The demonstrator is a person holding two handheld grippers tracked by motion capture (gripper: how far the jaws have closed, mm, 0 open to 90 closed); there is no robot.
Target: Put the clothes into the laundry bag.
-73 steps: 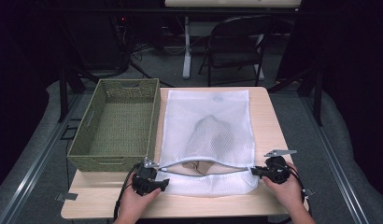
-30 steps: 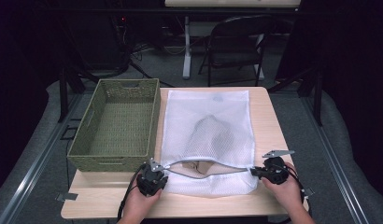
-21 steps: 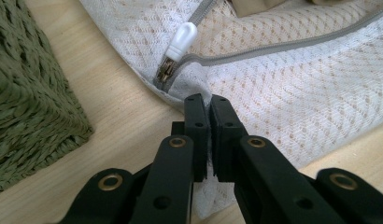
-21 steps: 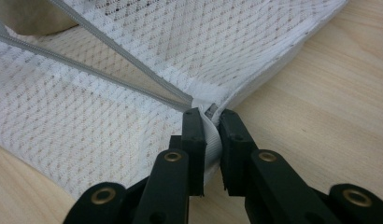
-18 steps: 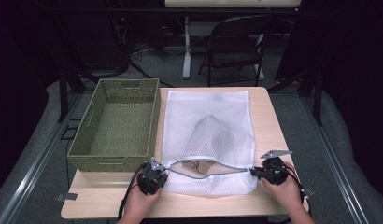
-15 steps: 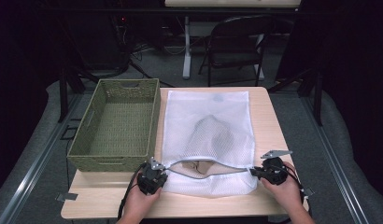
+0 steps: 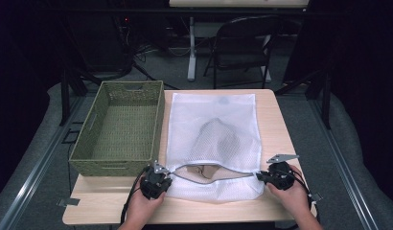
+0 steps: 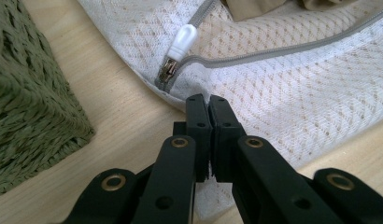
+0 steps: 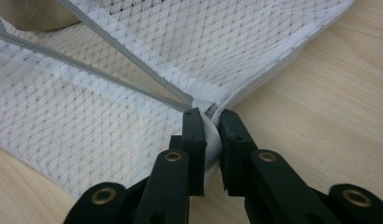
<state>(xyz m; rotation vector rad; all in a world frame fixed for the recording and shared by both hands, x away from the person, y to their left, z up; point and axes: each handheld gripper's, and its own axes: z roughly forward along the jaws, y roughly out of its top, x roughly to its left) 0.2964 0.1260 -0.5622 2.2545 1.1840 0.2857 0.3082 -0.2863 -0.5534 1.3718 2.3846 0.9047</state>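
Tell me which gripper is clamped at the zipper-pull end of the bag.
The left gripper. It pinches the mesh bag just below the white zipper pull. The right gripper holds the opposite corner, where the zipper tapes meet with no pull.

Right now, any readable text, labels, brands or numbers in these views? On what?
None readable.
The mesh bag has a small round mark near its far edge, too small to tell whether it is print.
The white zipper pull shows no lettering.
The basket, the table and the black jaws of the left gripper and the right gripper carry no marking.
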